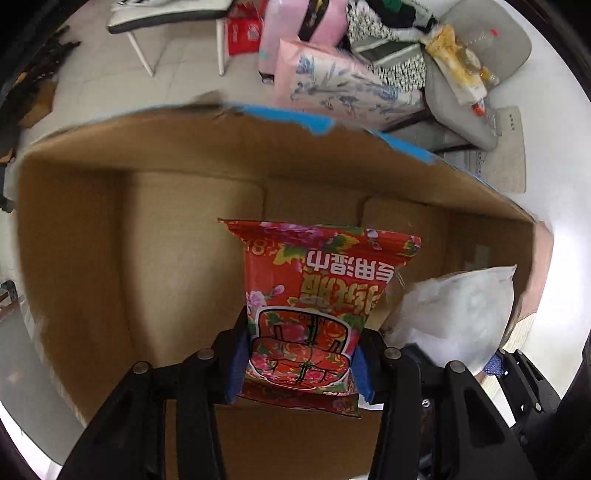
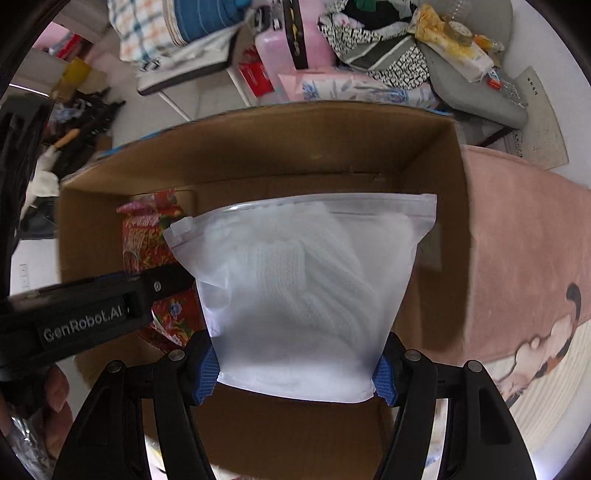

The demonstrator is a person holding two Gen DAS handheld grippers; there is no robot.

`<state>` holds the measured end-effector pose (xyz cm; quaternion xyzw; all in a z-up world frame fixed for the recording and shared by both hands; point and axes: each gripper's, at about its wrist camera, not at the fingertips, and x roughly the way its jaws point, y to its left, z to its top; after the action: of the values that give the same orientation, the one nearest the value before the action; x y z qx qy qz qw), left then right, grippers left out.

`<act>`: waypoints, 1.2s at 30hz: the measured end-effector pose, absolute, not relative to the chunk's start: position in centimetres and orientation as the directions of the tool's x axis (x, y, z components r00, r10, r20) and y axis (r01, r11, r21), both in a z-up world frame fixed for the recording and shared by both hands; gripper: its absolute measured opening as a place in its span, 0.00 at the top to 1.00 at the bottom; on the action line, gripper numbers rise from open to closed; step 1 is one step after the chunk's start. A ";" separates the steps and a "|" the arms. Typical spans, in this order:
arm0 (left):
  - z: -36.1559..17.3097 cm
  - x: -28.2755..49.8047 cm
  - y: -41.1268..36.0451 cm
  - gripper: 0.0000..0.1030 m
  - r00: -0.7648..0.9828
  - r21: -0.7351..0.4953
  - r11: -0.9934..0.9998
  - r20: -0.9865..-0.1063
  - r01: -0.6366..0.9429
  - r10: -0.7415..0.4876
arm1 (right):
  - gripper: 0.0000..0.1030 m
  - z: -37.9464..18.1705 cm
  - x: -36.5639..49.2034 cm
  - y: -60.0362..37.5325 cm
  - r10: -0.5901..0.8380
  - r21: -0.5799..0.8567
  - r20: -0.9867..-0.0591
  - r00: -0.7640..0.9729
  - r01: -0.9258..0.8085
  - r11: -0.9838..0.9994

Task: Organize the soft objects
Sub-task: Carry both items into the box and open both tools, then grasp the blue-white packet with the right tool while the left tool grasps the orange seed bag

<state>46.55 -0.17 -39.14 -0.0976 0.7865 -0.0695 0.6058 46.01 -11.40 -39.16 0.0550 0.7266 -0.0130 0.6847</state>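
Observation:
My left gripper [image 1: 297, 365] is shut on a red flowered pack of wet wipes [image 1: 314, 295] and holds it over the open cardboard box [image 1: 147, 155]. My right gripper [image 2: 297, 373] is shut on a frosted zip bag with a white knit item [image 2: 306, 291], also held above the box [image 2: 332, 147]. The zip bag shows at the right in the left wrist view [image 1: 454, 314]. The wipes pack [image 2: 147, 229] and the left gripper body [image 2: 85, 317] show at the left in the right wrist view.
A pink blanket [image 2: 524, 266] lies right of the box. Behind it are a pink floral pack [image 1: 343, 85], chairs piled with clothes [image 1: 388, 26] and a grey cushion [image 2: 476, 96]. Clutter lies on the floor at the left [image 2: 81, 118].

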 end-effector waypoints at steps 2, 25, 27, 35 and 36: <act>-40.6 47.2 -0.6 0.58 -0.275 -0.239 0.969 -0.930 -0.057 -0.246 | 0.33 -40.6 47.2 -11.3 0.056 0.048 -0.995 -0.082 0.093 0.994; -30.8 42.8 -0.1 0.01 -0.038 -0.136 0.990 -0.990 0.042 -0.135 | 0.00 -32.9 43.9 -9.8 -0.050 -0.049 -0.997 0.050 0.015 0.999; -29.3 41.0 0.4 0.02 0.009 -0.118 0.992 -0.993 0.031 -0.119 | 0.00 -31.8 42.2 -9.3 -0.051 -0.051 -0.996 0.075 -0.002 0.999; -26.4 28.2 1.0 0.02 0.154 0.018 0.999 -0.988 0.036 0.012 | 0.00 -30.3 31.6 -10.2 -0.021 -0.027 -0.995 0.095 -0.069 0.997; -26.8 26.5 0.8 0.02 0.149 0.028 0.999 -0.989 0.042 0.021 | 0.00 -30.6 29.8 -11.0 -0.029 -0.034 -0.996 0.088 -0.061 0.998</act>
<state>26.50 0.82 -26.84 0.0243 0.6524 -0.0071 0.7574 29.79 -10.95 -30.57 -0.0333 0.6752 0.0109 0.7368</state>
